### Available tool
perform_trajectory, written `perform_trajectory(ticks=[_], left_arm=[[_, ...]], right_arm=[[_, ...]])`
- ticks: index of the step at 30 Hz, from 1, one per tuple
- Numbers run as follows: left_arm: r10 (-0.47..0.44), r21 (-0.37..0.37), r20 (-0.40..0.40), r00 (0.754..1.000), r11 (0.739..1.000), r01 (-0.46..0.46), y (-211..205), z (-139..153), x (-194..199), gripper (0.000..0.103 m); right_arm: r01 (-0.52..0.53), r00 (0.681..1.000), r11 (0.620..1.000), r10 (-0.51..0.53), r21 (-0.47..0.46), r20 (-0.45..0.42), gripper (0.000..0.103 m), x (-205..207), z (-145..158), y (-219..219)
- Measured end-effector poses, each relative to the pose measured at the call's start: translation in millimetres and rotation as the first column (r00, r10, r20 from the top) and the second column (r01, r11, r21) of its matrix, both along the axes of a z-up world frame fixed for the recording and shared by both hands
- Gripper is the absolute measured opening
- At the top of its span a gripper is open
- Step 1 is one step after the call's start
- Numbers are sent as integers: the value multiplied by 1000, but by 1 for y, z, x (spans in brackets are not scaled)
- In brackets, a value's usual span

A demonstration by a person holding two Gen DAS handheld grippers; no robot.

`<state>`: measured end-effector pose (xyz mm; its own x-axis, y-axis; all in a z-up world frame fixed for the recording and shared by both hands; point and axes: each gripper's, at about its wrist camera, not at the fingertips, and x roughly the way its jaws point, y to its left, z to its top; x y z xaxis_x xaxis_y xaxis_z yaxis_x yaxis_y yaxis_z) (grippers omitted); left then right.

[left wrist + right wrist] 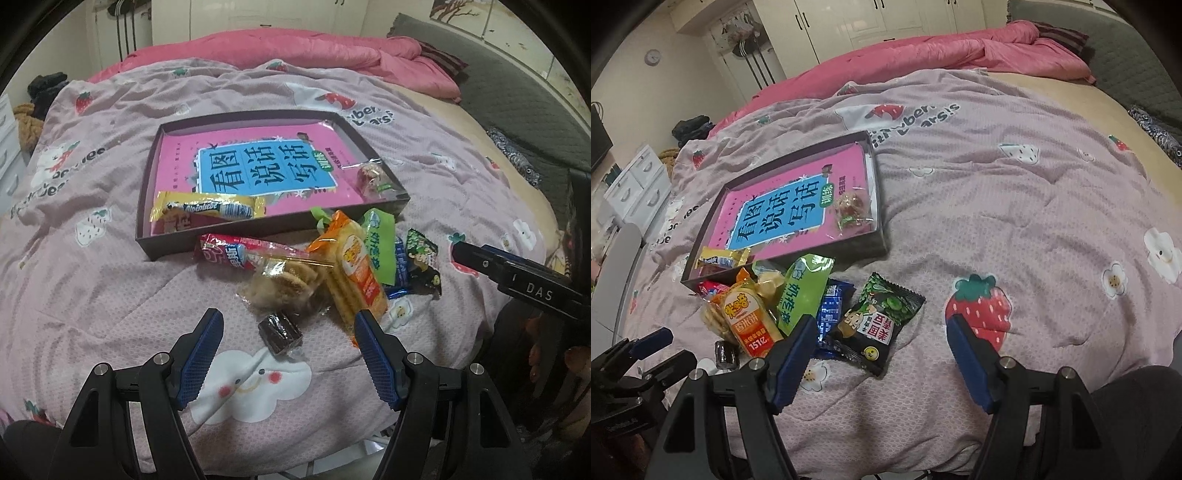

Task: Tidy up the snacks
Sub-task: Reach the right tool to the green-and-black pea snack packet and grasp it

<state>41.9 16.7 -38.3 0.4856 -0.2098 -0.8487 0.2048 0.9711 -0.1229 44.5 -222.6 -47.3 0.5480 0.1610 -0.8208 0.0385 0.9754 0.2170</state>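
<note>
**Snack pile on the bed: how I'd take the next pick**

So the loose snacks are heaped on the pink quilt [110,295], right in front of the dark shallow box [147,177] that already holds a yellow candy pack [210,208] at its near-left corner and a clear-wrapped sweet [371,177] at the near-right.

My read: each hand is lining up for one item. The small brown wrapped candy [280,330] sits just ahead of the left gripper [288,354], about 12 o'clock from it. It's tiny and crinkly, so I'd centre it between the pads and come down onto the candy itself, not the wrapper tail. The quilt is soft, so don't dig in.

The black-and-green packet [875,325] lies at roughly 11 o'clock from the right gripper [882,347], off toward its left pad. I'd shift left before closing, or it'll snag the blue packet [831,310] beside it.

Jaws: both sets stand wide and hold nothing. Left jaws touch nothing; I can't tell if the right gripper's left pad brushes the blue packet.
</note>
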Motion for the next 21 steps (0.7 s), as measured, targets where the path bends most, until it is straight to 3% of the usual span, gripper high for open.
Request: perform_trajectory(ticks=[10, 21], left_arm=[[14, 21, -31, 999, 1000, -13, 1, -20, 16, 75], [16, -13, -28, 999, 1000, -17, 4, -27, 28, 75]], right_arm=[[-12, 999, 1000, 12, 19, -38, 72, 7, -11, 3], [27, 993, 998, -20, 64, -113, 72, 24, -33, -2]])
